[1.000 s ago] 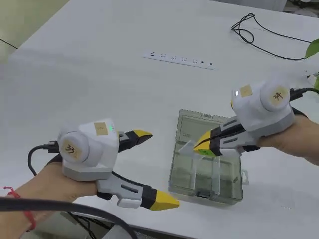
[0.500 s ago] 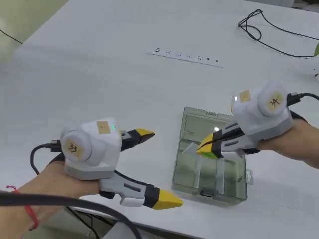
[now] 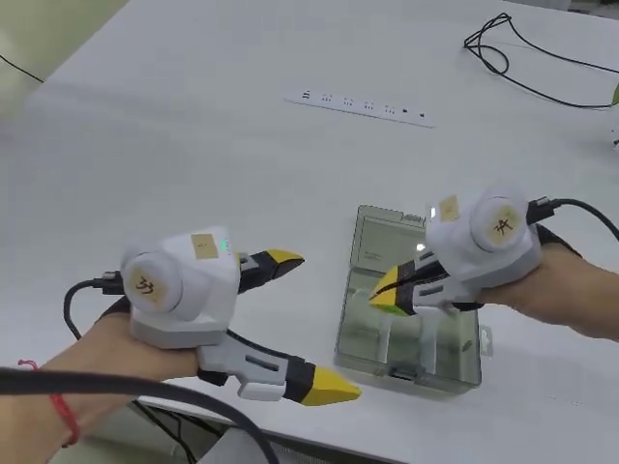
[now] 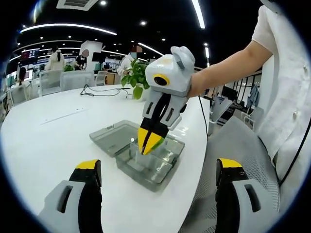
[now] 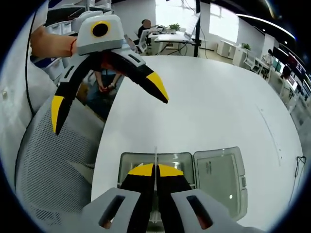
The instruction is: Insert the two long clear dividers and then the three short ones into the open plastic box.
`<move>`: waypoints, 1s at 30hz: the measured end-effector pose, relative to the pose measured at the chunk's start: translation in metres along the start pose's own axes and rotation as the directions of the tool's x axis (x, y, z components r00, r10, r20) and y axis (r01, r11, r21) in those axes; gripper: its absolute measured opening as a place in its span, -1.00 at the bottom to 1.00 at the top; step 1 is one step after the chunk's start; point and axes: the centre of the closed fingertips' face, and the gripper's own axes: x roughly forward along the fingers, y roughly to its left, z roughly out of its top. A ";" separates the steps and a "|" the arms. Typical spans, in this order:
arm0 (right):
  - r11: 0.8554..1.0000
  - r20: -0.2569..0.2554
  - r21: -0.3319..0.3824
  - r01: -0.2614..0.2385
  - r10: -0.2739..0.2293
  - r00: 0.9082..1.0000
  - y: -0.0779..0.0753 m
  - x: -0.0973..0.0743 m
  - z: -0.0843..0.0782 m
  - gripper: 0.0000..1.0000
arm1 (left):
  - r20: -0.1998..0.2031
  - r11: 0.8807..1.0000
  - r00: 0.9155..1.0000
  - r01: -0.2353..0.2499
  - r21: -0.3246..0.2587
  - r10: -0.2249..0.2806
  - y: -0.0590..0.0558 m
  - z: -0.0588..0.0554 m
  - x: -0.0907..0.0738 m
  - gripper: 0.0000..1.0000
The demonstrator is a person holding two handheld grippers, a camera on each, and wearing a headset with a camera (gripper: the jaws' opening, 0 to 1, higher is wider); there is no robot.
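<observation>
The open clear plastic box (image 3: 406,379) lies near the table's front edge, its lid (image 3: 387,237) folded flat behind it. Two clear dividers (image 3: 423,340) stand lengthwise in its base. My right gripper (image 3: 387,290) hangs low over the box's left part, shut on a thin clear divider (image 5: 156,154) held edge-on above the box base (image 5: 131,160). My left gripper (image 3: 308,324) rests to the left of the box, jaws spread wide and holding nothing. In the left gripper view, the right gripper (image 4: 147,141) points down into the box (image 4: 146,172).
A white power strip (image 3: 363,104) lies at the table's far middle and a black cable (image 3: 522,58) loops at the far right. The table's front edge runs just below the box. A grey mesh chair (image 5: 53,184) stands beside the table.
The right gripper, still holding the divider, has dropped slightly lower and leftward over the box. The left gripper has stayed open in about the same place.
</observation>
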 end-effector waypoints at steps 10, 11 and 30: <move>1.000 -0.022 0.002 -0.004 0.004 1.000 0.000 0.010 -0.007 -0.95 | 0.002 1.000 1.000 -0.001 -0.006 0.001 0.000 -0.001 -0.001 1.00; 1.000 -0.027 0.004 -0.005 0.006 1.000 -0.001 0.012 -0.009 -0.95 | 0.000 1.000 1.000 -0.001 -0.006 0.001 0.001 -0.001 0.000 1.00; 0.999 -0.113 -0.028 -0.016 0.013 0.993 0.001 0.027 -0.019 -0.95 | -0.007 1.000 1.000 0.008 -0.006 -0.008 0.002 -0.002 0.003 1.00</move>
